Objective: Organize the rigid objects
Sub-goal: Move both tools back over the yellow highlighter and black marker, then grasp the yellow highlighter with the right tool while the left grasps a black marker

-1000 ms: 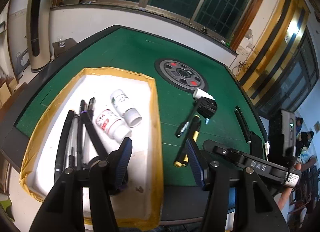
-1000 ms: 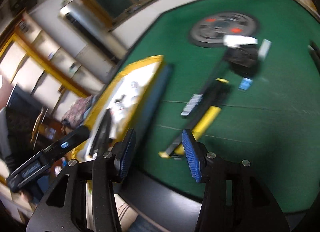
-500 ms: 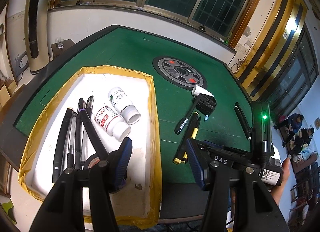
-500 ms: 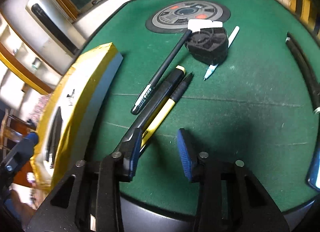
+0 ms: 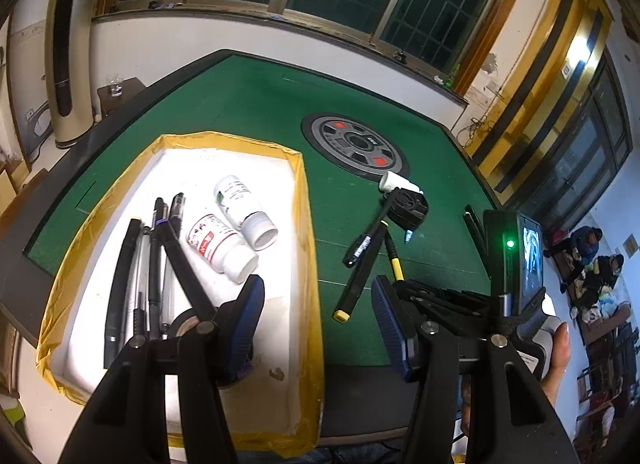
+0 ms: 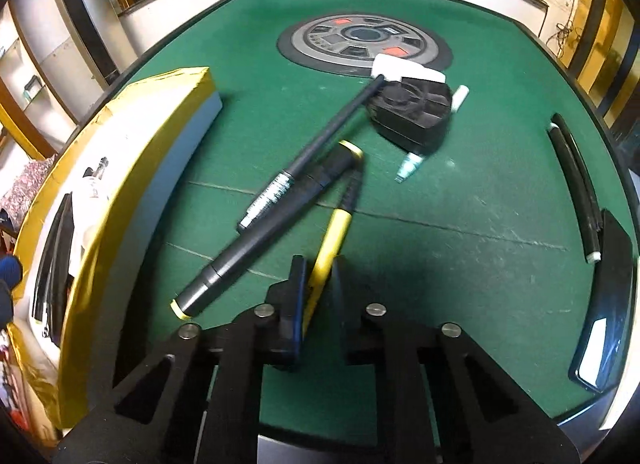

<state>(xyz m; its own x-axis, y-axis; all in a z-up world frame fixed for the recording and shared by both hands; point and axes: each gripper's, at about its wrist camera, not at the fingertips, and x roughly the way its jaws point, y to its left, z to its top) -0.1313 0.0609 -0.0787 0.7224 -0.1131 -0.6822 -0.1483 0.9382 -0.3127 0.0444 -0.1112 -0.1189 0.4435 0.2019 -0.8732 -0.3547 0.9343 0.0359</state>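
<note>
My right gripper (image 6: 316, 284) is shut on a yellow-and-black pen (image 6: 336, 224) on the green table (image 6: 460, 192); the pen also shows in the left wrist view (image 5: 394, 256). Beside it lie a thick black marker with yellow ends (image 6: 276, 228) and a thin black pen (image 6: 320, 144). My left gripper (image 5: 316, 312) is open and empty above the near edge of the white tray with yellow tape (image 5: 308, 224). The tray holds several black pens (image 5: 152, 264), two white bottles (image 5: 240, 204) and a tape roll (image 5: 188, 320).
A black faceted object (image 6: 412, 112) and a white-blue pen (image 6: 412, 164) lie past the pens. A round grey disc (image 6: 364, 40) sits mid-table. Black pens (image 6: 572, 180) lie at the right edge. The right gripper body and hand (image 5: 520, 304) show at the right.
My right gripper has moved in over the yellow-and-black pen and closed on it. My left gripper has stayed open above the tray.
</note>
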